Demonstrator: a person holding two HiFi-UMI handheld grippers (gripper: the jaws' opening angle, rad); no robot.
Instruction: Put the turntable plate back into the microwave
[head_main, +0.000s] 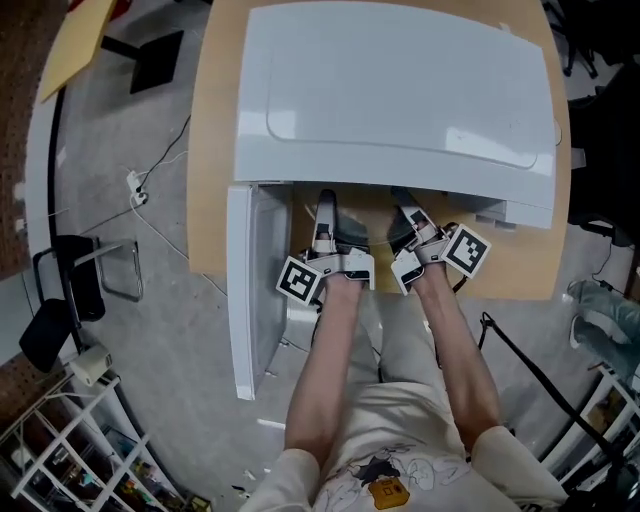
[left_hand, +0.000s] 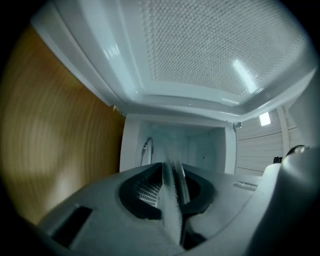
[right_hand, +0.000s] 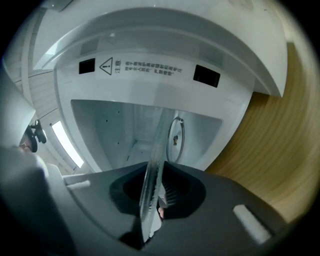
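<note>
The white microwave (head_main: 395, 95) stands on a wooden table, its door (head_main: 248, 300) swung open to the left. My left gripper (head_main: 328, 208) and right gripper (head_main: 405, 208) reach side by side under its front edge. Each is shut on the rim of the clear glass turntable plate, which shows edge-on between the jaws (left_hand: 171, 200) (right_hand: 151, 187). The head view hardly shows the plate. Ahead lies the lit cavity (right_hand: 140, 130) (left_hand: 192, 145) with the roller ring (right_hand: 176, 132) (left_hand: 146, 149) on its floor.
The perforated door panel (left_hand: 215, 50) fills the left gripper view beside my left gripper. A warning label (right_hand: 150, 67) sits on the frame over the opening. The wooden table (head_main: 210, 150) ends just in front of the microwave. A black chair (head_main: 65, 285), cables (head_main: 137, 188) and a white rack (head_main: 60, 440) are on the floor.
</note>
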